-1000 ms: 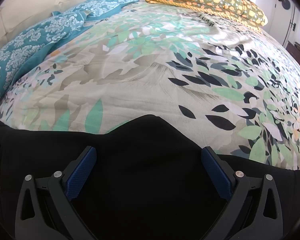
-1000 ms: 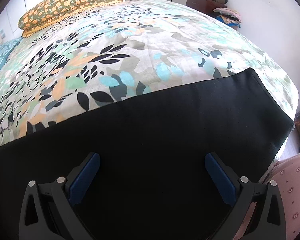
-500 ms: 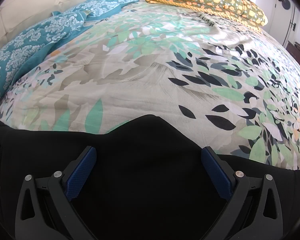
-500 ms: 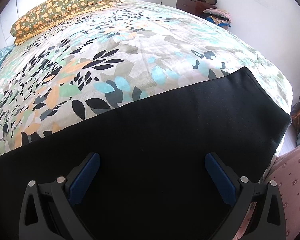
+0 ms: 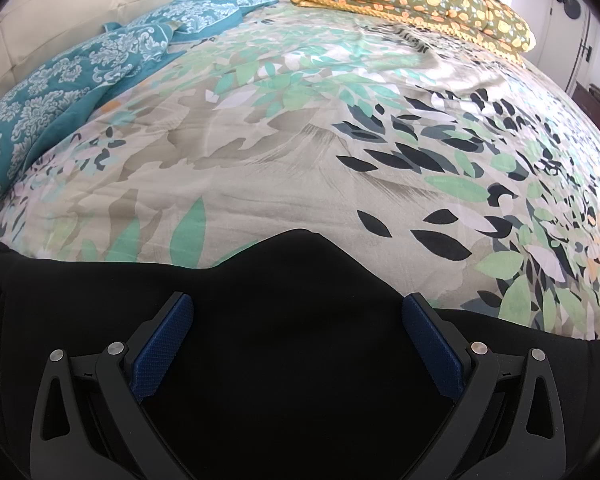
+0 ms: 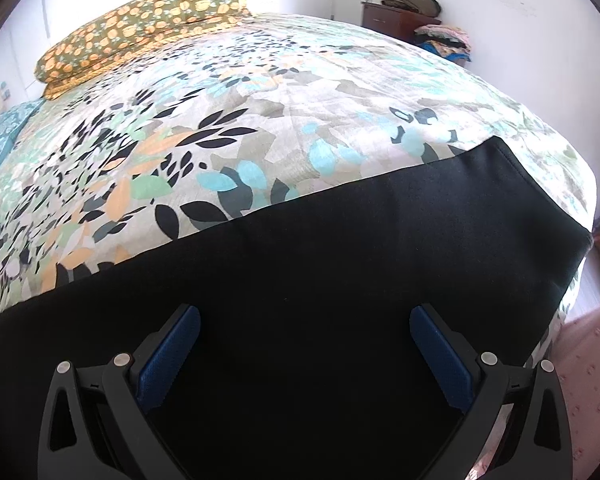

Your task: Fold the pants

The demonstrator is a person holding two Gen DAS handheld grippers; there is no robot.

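Note:
Black pants (image 5: 296, 304) lie flat along the near edge of a bed with a leaf-print cover (image 5: 300, 152). In the left wrist view a pointed flap of the pants rises toward the bed's middle. My left gripper (image 5: 298, 340) is open, its blue pads spread wide above the black cloth, holding nothing. In the right wrist view the pants (image 6: 340, 260) stretch as a long band to a squared end (image 6: 540, 208) at the bed's right corner. My right gripper (image 6: 304, 344) is open over the cloth and empty.
Teal patterned pillows (image 5: 80, 80) lie at the left, an orange-flowered pillow (image 5: 420, 0) at the bed's far end. A brown dresser with folded clothes (image 6: 404, 16) stands by the far wall. A pink patterned surface (image 6: 588, 360) lies beside the bed's right corner.
The right wrist view has swung slightly left, so the pants' end sits further right in frame. The left gripper has not moved. Both stay open.

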